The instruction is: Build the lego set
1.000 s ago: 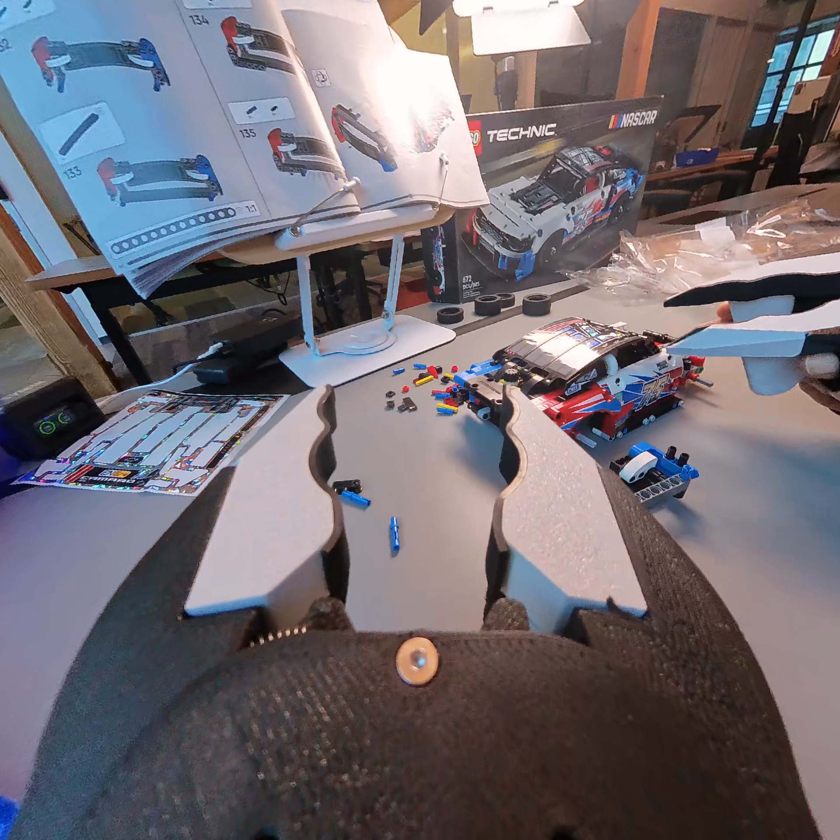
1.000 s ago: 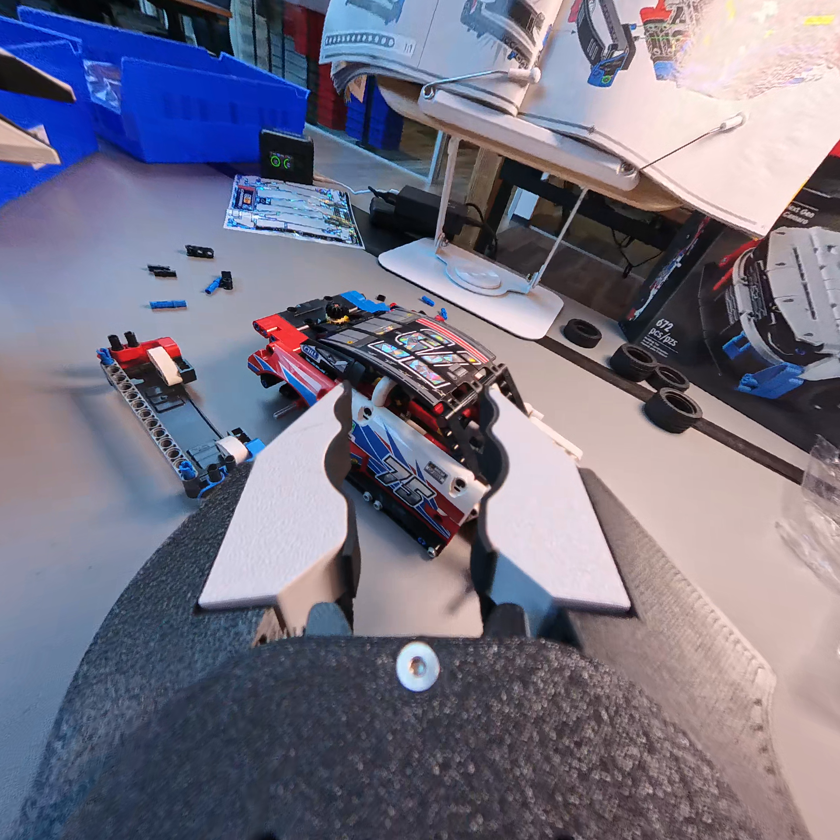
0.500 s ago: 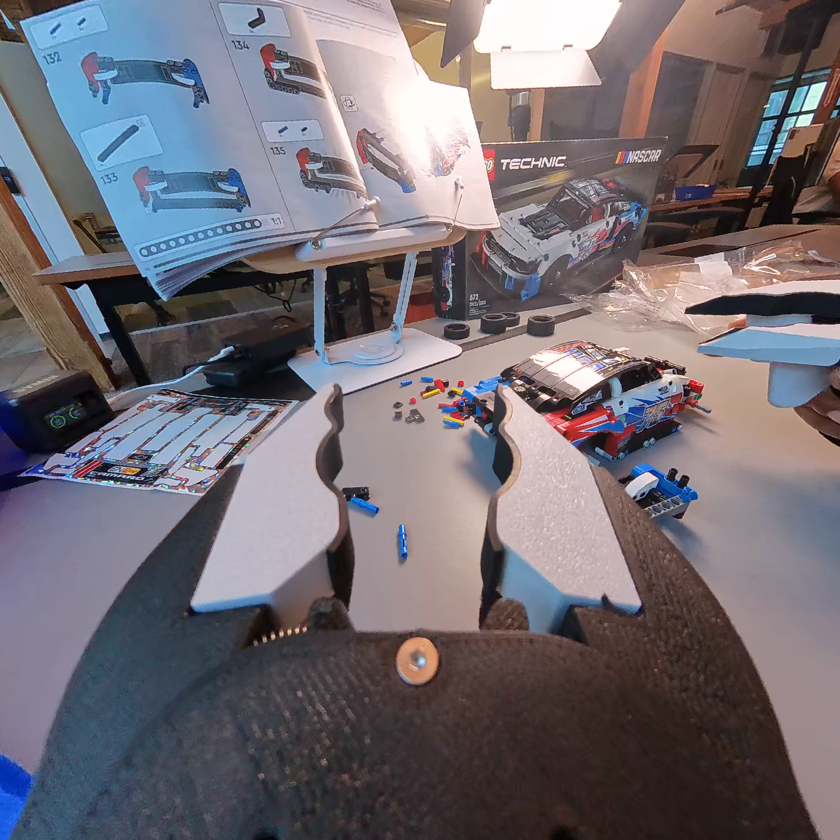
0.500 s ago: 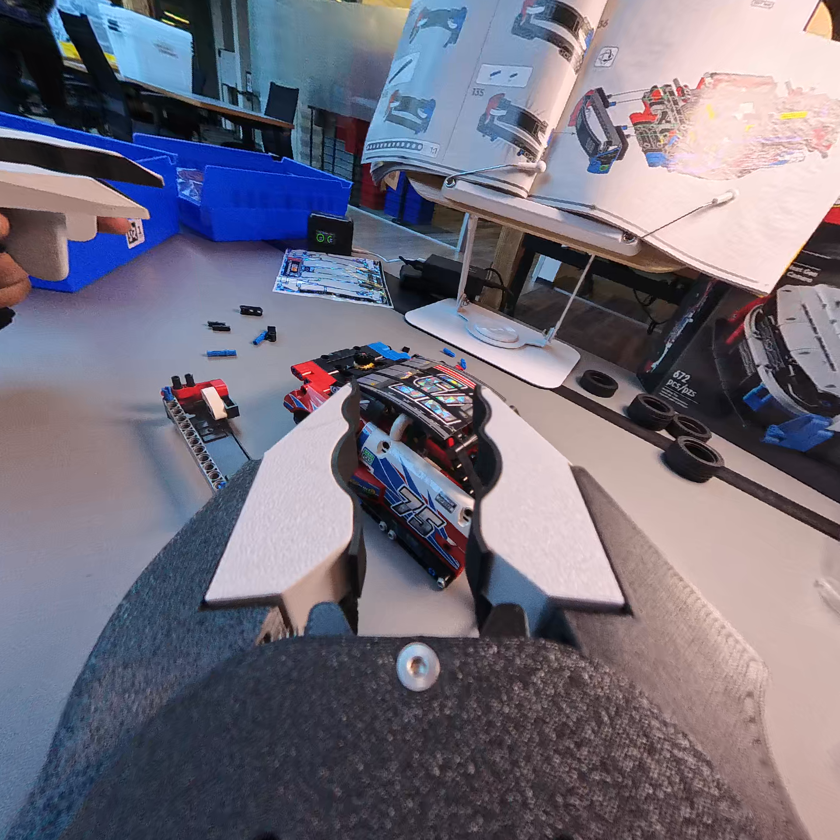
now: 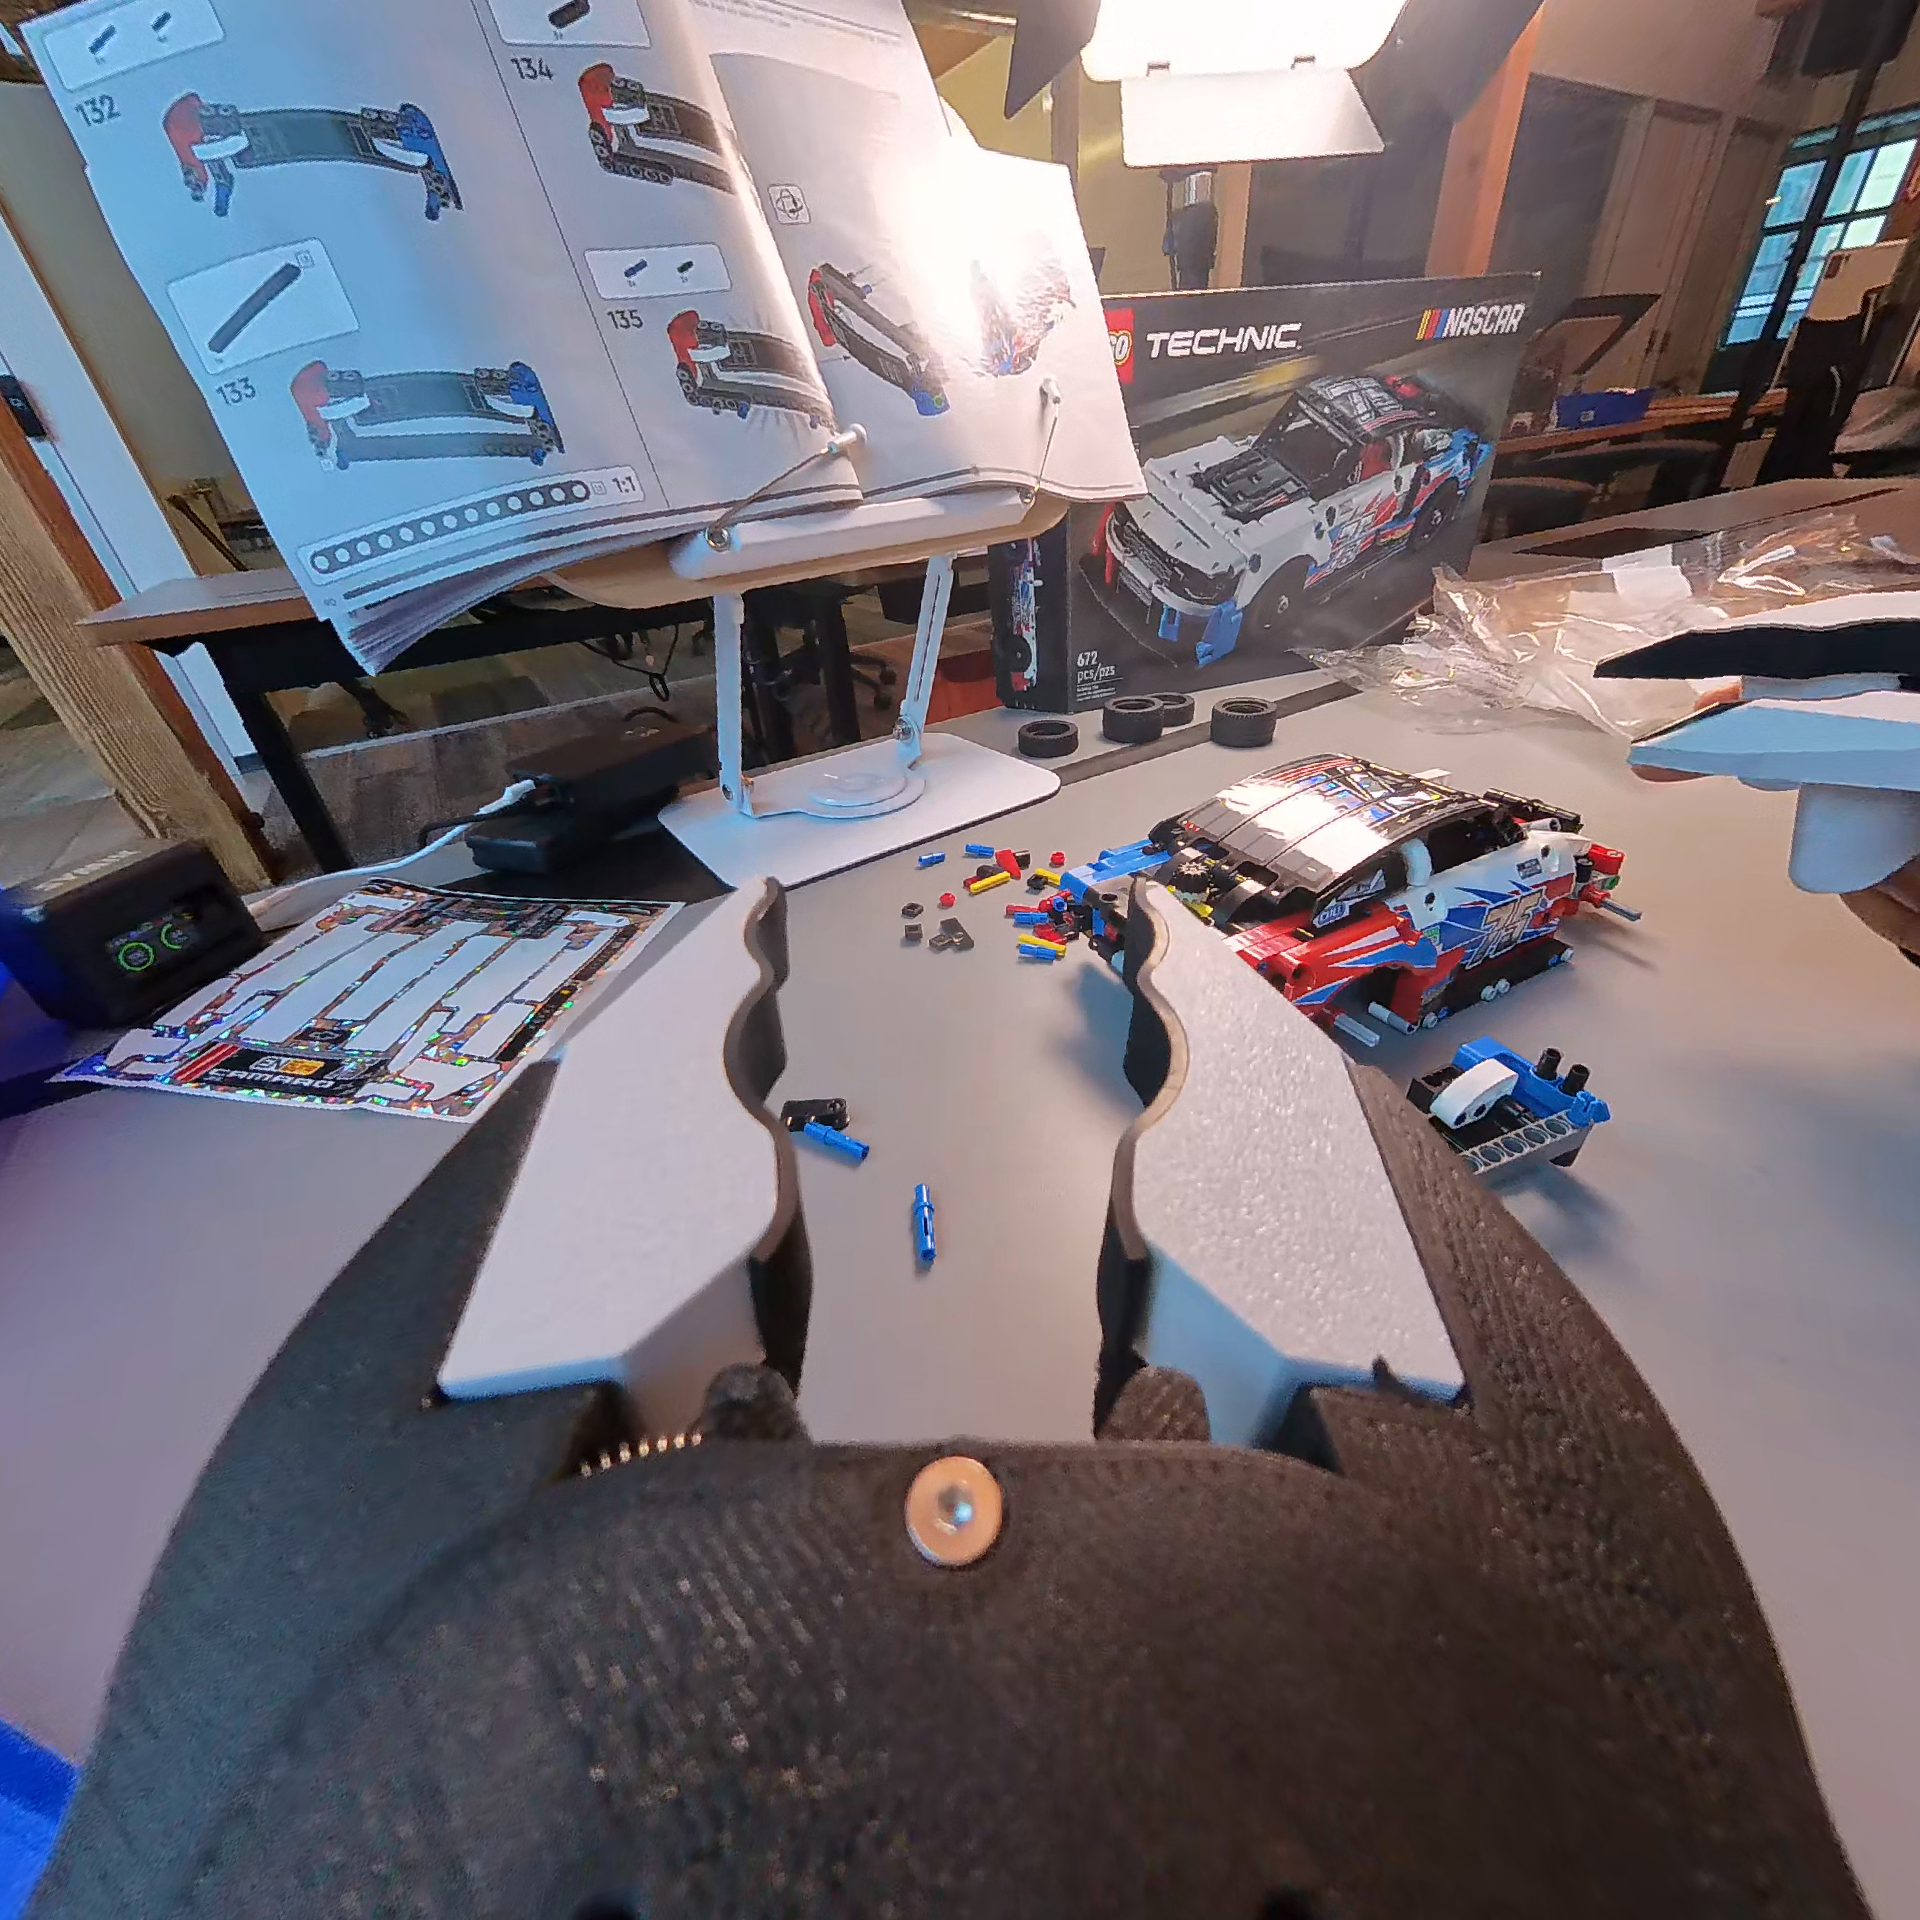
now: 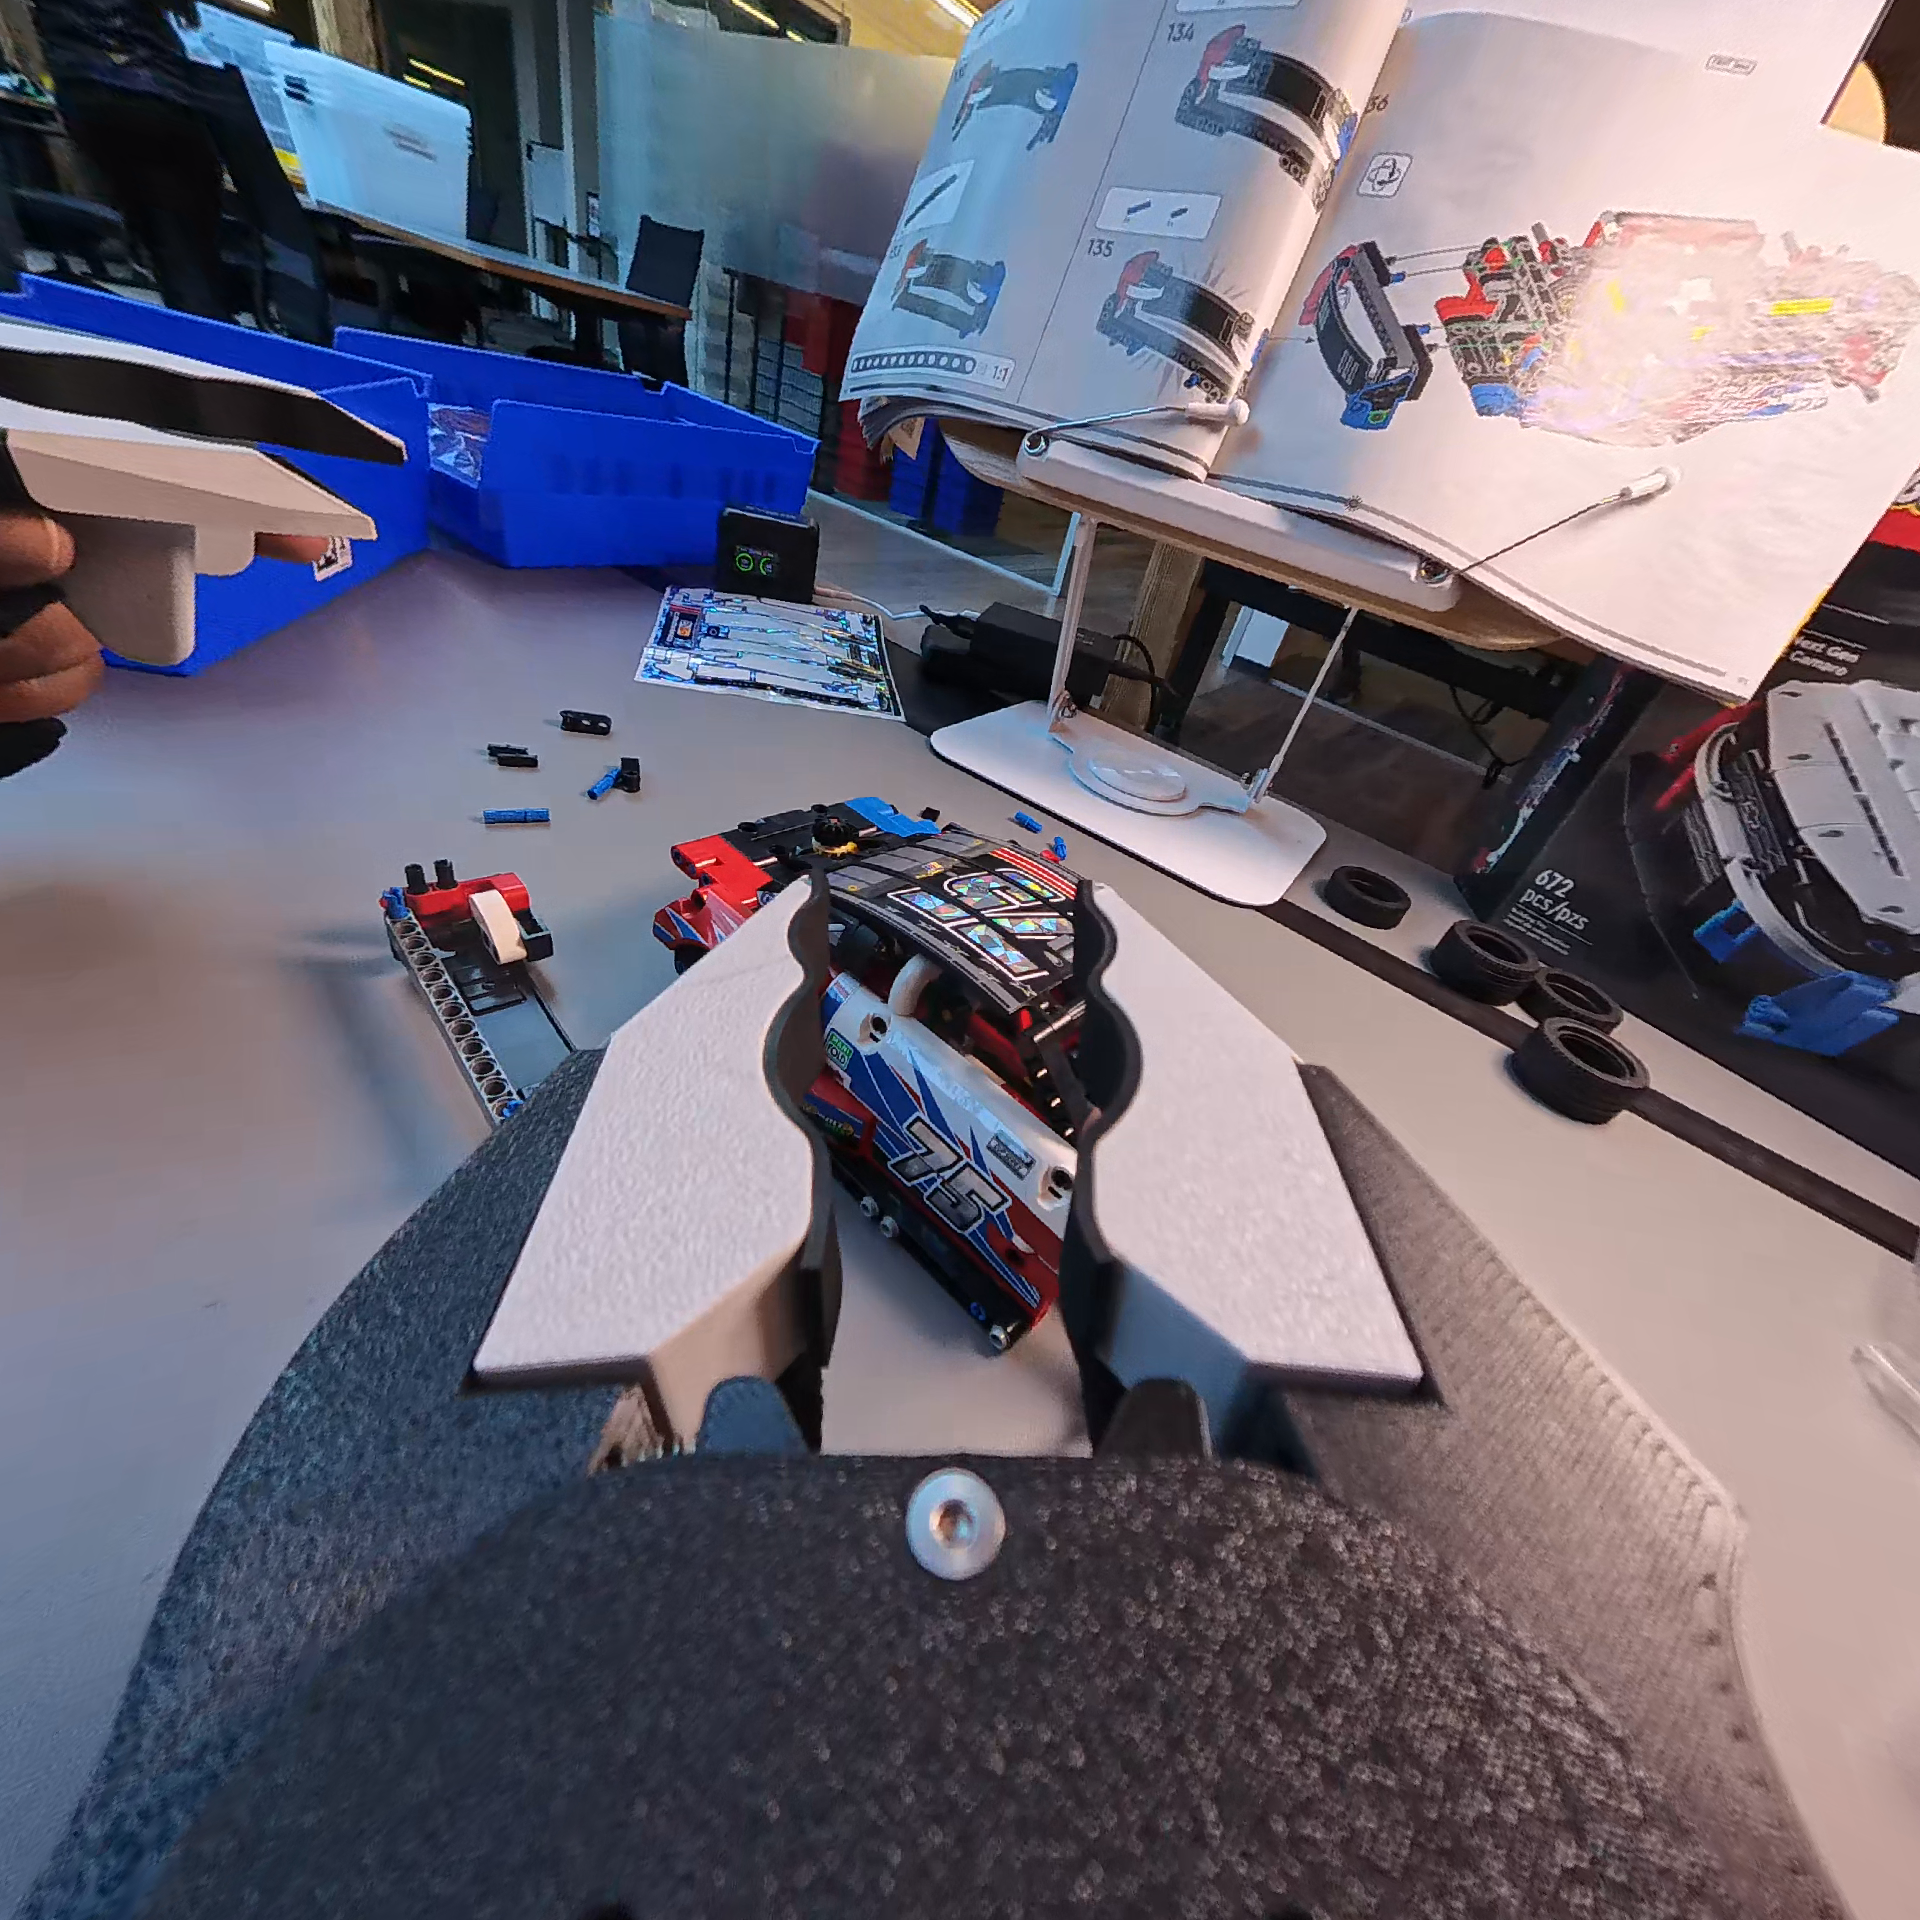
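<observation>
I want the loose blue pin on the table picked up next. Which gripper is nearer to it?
Left. The left gripper hangs open just above the blue pin, which shows between its fingers. The right gripper is over the car, farther off.

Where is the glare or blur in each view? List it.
Left wrist view: the overhead lamp blows out white and washes out the right page of the instruction booklet. Right wrist view: glare bleaches the booklet's right page; the background room is soft, and straight edges bow from wide-angle distortion.
</observation>
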Demonstrator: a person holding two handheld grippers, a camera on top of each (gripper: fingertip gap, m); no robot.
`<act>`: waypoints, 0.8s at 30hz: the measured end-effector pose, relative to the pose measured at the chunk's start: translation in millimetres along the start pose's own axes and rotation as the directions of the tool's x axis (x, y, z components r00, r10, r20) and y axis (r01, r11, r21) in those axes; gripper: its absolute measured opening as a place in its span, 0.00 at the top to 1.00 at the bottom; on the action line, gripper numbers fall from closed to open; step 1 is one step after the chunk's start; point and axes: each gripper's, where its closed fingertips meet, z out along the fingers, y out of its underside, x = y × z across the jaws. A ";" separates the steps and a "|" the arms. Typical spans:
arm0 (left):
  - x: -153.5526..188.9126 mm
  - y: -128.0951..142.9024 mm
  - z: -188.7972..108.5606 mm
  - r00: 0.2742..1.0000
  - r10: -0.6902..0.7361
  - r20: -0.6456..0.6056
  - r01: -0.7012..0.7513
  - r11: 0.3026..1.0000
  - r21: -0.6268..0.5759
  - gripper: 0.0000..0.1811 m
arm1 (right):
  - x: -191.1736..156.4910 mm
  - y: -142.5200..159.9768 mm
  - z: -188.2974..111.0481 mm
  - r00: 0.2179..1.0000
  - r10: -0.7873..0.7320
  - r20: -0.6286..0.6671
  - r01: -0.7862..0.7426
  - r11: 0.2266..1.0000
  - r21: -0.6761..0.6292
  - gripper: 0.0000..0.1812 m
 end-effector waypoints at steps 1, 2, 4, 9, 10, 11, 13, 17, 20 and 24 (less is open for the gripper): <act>0.1 -0.2 -0.1 1.000 0.002 0.000 -0.002 1.000 0.000 0.65 | -0.1 -0.4 -0.2 1.000 -0.001 0.000 0.001 1.000 0.002 0.76; 0.3 -0.3 -0.3 1.000 0.002 -0.001 -0.002 1.000 0.001 0.65 | -0.4 -0.7 -0.3 1.000 -0.003 0.000 0.003 1.000 0.003 0.76; 0.2 -1.4 -0.9 1.000 0.001 -0.001 -0.001 1.000 0.007 0.65 | -0.5 -1.2 -0.6 1.000 -0.006 -0.001 0.006 1.000 0.005 0.76; -0.5 -3.0 -1.5 1.000 -0.002 -0.002 0.002 1.000 0.014 0.65 | -1.0 1.7 0.4 1.000 -0.006 0.003 0.006 1.000 -0.006 0.76; -0.3 -2.7 -1.4 1.000 -0.001 -0.003 0.001 1.000 0.013 0.65 | -1.2 1.5 0.3 1.000 -0.008 0.003 0.008 1.000 -0.005 0.76; -0.1 -2.4 -1.2 1.000 0.000 -0.004 0.000 1.000 0.011 0.65 | -1.4 1.5 0.3 1.000 -0.009 0.004 0.009 1.000 -0.006 0.76; 0.2 -1.8 -1.0 1.000 0.001 -0.005 -0.001 1.000 0.008 0.65 | -1.5 2.1 0.5 1.000 -0.011 0.004 0.011 1.000 -0.009 0.76; 0.7 -0.5 -0.5 1.000 0.004 -0.006 -0.004 1.000 0.003 0.65 | -2.3 3.0 0.8 1.000 -0.015 0.007 0.015 1.000 -0.014 0.76; 0.2 -1.0 -0.7 1.000 0.005 -0.002 -0.005 1.000 0.005 0.65 | -2.9 3.4 0.9 1.000 -0.020 0.008 0.020 1.000 -0.017 0.77; -1.3 -1.5 -1.2 1.000 -0.003 0.001 0.003 1.000 0.008 0.65 | -3.6 4.5 1.3 1.000 -0.022 0.009 0.022 1.000 -0.022 0.77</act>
